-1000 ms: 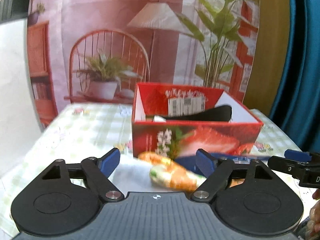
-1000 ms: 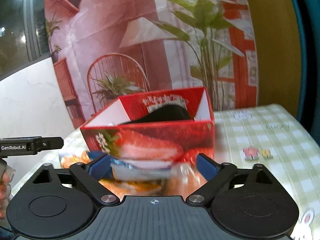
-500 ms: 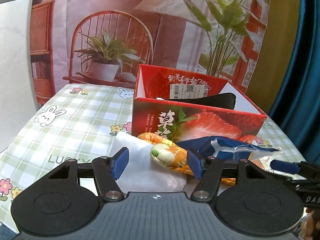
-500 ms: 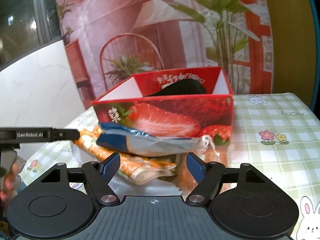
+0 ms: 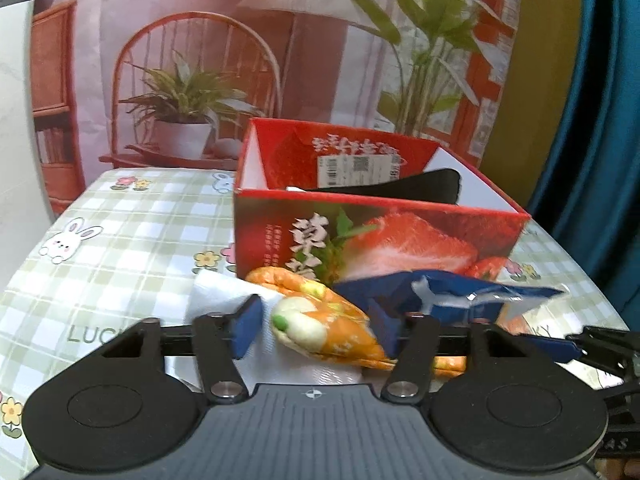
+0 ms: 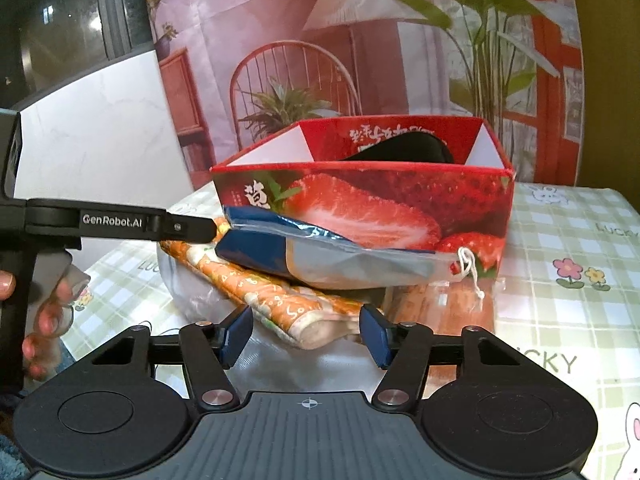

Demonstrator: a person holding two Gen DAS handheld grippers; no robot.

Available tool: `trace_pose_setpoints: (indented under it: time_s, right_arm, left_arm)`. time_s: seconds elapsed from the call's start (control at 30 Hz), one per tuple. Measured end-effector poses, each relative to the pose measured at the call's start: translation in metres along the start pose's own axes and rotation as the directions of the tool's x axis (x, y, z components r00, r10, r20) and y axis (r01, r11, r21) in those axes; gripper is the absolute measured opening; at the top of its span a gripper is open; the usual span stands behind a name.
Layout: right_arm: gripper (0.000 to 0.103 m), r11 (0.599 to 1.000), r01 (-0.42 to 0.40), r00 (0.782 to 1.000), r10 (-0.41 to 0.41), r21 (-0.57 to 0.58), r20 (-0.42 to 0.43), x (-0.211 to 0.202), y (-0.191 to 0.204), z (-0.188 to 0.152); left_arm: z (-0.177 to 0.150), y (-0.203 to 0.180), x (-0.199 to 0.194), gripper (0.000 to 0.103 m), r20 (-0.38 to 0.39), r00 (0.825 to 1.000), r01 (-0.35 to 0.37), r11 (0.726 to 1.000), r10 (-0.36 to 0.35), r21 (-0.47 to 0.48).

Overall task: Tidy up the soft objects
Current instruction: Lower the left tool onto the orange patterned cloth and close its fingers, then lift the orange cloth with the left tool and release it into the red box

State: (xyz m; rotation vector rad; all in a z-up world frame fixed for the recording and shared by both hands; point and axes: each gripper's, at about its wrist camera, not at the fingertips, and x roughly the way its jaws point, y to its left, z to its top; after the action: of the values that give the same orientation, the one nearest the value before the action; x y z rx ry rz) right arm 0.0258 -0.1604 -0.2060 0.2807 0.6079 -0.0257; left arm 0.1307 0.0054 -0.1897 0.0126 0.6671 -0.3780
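Observation:
A red strawberry box [image 5: 384, 236] [image 6: 360, 192] stands on the checked tablecloth [image 5: 120, 232] with a black soft item [image 5: 408, 188] inside. In front of it lies a pile: an orange patterned cloth roll [image 5: 324, 320] [image 6: 272, 300], a blue-and-clear plastic pouch [image 5: 448, 292] [image 6: 328, 256] on top, and a white plastic bag [image 5: 224, 288] beneath. My left gripper [image 5: 316, 328] is open, with the orange roll's end between its fingers. My right gripper [image 6: 304, 336] is open, its fingers on either side of the roll's other end.
The left gripper's arm [image 6: 108, 222] and the hand holding it [image 6: 44, 316] show at the left of the right wrist view. The right gripper's tip [image 5: 596, 344] shows at the right of the left wrist view. A printed room backdrop [image 5: 240, 60] hangs behind the table.
Both grippers have moved in closer to the pile and lower. Both jaws have narrowed around the orange roll's ends.

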Motion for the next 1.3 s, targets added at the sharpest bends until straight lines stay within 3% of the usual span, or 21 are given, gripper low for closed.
trace_pose_setpoints:
  time_s: [0.37, 0.43, 0.67, 0.8, 1.0, 1.3]
  right_arm:
    - [0.051, 1.0, -0.002, 1.0, 0.001, -0.028, -0.023, 0.007, 0.002, -0.003]
    - [0.044, 1.0, 0.0, 1.0, -0.001, -0.029, -0.025, 0.007, 0.003, -0.004]
    - [0.014, 1.0, 0.01, 0.999, -0.009, -0.029, 0.039, -0.006, -0.001, 0.002]
    - [0.011, 0.999, 0.001, 0.996, 0.003, -0.039, 0.093, -0.017, -0.001, 0.011]
    - [0.01, 0.998, -0.025, 0.98, 0.037, -0.065, 0.195, -0.043, 0.002, 0.034]
    - [0.01, 0.991, -0.046, 0.94, 0.085, -0.124, 0.331, -0.083, 0.013, 0.064]
  left_arm:
    - [-0.009, -0.003, -0.015, 0.037, 0.032, 0.999, 0.007, 1.0, -0.007, -0.003]
    - [-0.008, -0.003, -0.019, 0.031, 0.055, 0.998, 0.016, 1.0, -0.016, -0.003]
    - [-0.005, -0.006, -0.032, 0.027, 0.12, 0.992, 0.03, 0.999, -0.027, -0.017]
    - [0.001, -0.007, -0.042, 0.027, 0.162, 0.986, 0.043, 0.999, -0.039, -0.02]
    - [0.017, -0.012, -0.07, 0.026, 0.266, 0.963, 0.054, 0.999, -0.051, -0.003]
    - [0.04, -0.027, -0.111, 0.026, 0.415, 0.909, 0.048, 0.999, -0.052, 0.021]
